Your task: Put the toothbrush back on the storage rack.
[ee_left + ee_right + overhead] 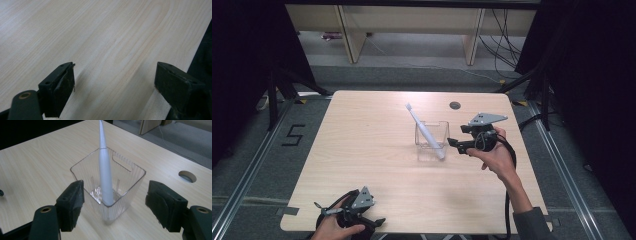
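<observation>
Jaws of the right gripper (pixel 113 205) stand wide, pressing on nothing; a clear bin (pixel 130 182) sits just ahead between them, a white toothbrush (pixel 105 177) leaning inside it. Left gripper (pixel 113 82), jaws also wide, rests over the bare table (pixel 100 37) edge.

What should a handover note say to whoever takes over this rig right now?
Right gripper: open, jaws spread beside the clear container's near corner, gripping nothing.
Left gripper: open, holding nothing, over the table at its near edge.
White toothbrush: stands tilted inside the container, head up and leaning away.
Done: toothbrush is in the container.
Left: probably only drawing the right gripper back.
</observation>
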The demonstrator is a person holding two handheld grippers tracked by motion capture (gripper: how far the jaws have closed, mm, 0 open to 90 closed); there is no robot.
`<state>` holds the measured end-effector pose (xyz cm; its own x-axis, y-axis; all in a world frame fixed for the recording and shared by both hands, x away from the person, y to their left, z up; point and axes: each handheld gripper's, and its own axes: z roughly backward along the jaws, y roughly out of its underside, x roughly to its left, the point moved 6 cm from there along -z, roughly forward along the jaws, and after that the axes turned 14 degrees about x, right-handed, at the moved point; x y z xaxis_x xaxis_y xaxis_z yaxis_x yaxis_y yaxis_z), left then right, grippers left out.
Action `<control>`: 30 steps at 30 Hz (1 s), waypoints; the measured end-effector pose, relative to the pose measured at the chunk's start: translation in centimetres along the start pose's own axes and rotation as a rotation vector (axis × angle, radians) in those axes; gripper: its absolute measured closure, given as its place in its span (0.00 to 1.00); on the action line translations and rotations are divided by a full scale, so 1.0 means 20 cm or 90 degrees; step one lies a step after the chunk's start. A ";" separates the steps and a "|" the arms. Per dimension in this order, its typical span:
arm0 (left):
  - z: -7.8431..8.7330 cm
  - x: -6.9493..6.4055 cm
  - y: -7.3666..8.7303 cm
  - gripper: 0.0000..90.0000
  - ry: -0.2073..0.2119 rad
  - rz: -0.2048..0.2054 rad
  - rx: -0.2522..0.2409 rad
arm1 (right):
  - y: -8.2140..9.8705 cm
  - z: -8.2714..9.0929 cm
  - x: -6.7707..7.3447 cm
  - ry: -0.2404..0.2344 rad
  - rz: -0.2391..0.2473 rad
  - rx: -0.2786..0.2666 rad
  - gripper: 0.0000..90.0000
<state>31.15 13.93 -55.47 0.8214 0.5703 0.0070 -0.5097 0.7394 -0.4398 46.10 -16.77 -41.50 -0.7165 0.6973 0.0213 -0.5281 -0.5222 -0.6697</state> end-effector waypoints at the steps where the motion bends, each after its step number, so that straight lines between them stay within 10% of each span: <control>1: 0.00 0.00 0.00 0.18 0.000 0.000 0.000 | 0.00 0.00 -0.01 0.010 0.016 -0.001 0.34; 30: 0.00 0.00 0.00 0.18 -0.004 -0.009 0.001 | 0.12 0.04 0.00 0.019 0.012 0.010 0.31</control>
<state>31.21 14.00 -55.41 0.8268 0.5622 0.0188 -0.4986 0.7479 -0.4383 44.40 -18.53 -42.50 -0.7124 0.7017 -0.0134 -0.5220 -0.5425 -0.6583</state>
